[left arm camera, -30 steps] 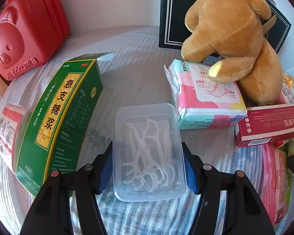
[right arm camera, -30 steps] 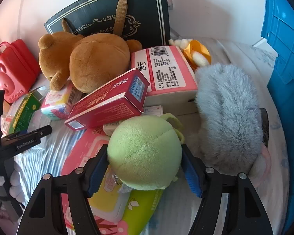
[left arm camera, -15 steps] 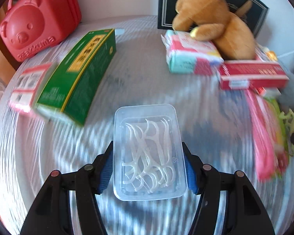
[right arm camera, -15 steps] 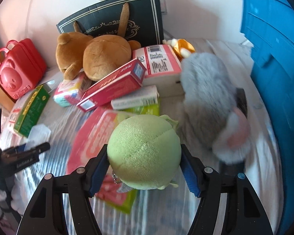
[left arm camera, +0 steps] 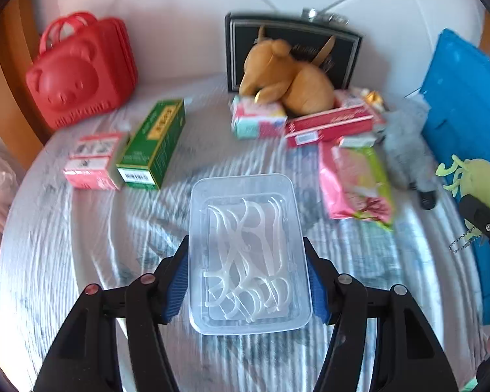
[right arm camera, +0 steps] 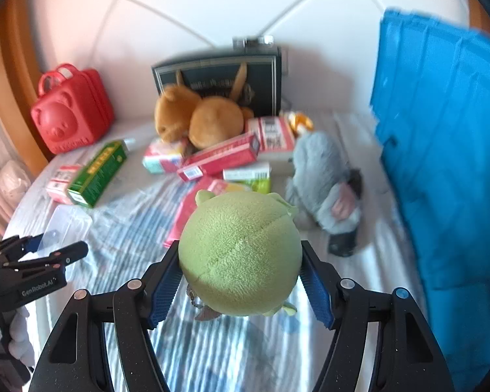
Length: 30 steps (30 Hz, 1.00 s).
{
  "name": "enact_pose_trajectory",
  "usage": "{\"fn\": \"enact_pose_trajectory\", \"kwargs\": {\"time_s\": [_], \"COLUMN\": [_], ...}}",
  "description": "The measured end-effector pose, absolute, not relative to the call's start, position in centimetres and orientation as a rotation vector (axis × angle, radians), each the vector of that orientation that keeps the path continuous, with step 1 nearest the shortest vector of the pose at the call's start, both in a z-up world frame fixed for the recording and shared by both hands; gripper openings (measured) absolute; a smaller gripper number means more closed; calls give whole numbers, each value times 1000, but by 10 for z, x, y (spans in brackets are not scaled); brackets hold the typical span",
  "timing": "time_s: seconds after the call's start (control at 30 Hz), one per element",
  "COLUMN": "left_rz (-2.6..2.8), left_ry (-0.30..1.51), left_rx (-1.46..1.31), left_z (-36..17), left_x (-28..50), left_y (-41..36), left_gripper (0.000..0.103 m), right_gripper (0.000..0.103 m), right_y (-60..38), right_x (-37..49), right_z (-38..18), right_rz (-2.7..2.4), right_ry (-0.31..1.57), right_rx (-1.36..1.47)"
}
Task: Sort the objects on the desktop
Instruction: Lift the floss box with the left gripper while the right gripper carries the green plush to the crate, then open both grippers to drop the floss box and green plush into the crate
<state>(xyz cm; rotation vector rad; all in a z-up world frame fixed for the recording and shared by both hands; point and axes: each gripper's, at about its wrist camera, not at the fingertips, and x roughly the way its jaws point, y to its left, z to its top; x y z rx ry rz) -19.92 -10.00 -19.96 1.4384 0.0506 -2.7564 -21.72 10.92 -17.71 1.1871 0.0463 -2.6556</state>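
Observation:
My left gripper (left arm camera: 248, 277) is shut on a clear plastic box of white floss picks (left arm camera: 248, 254) and holds it above the striped cloth. My right gripper (right arm camera: 240, 277) is shut on a round green plush toy (right arm camera: 240, 258), lifted above the cloth. The green plush also shows at the right edge of the left wrist view (left arm camera: 480, 183). The left gripper with the clear box shows at the left of the right wrist view (right arm camera: 49, 248).
A blue crate (right arm camera: 441, 150) stands at the right. On the cloth lie a brown bear plush (left arm camera: 287, 78), a grey plush (right arm camera: 323, 176), a green box (left arm camera: 153, 143), red boxes (left arm camera: 330, 125), pink packets (left arm camera: 352, 183). A red bear case (left arm camera: 78, 72) and a black bag (left arm camera: 294, 39) stand at the back.
Both grippers have lifted and pulled back from the pile, each holding its object. More of the cloth and the blue crate have come into view.

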Motion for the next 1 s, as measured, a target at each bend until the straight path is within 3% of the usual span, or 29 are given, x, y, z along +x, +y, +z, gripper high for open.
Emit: {"fn": "enact_pose_trajectory", "kwargs": {"time_s": [0.5, 1.0], "left_rz": [-3027, -3263], "left_ry": [-30, -52], "left_rx": [1083, 814], "left_z": [-91, -17], "left_x": [-93, -46], "left_y": [-34, 134], "left_gripper": [61, 61], "right_gripper": [69, 69], "right_y": [162, 319], "right_x": [-83, -6], "right_z": [-45, 16], "right_rz": [-2889, -3077], "right_ry": [49, 49], "right_rx": [727, 436]}}
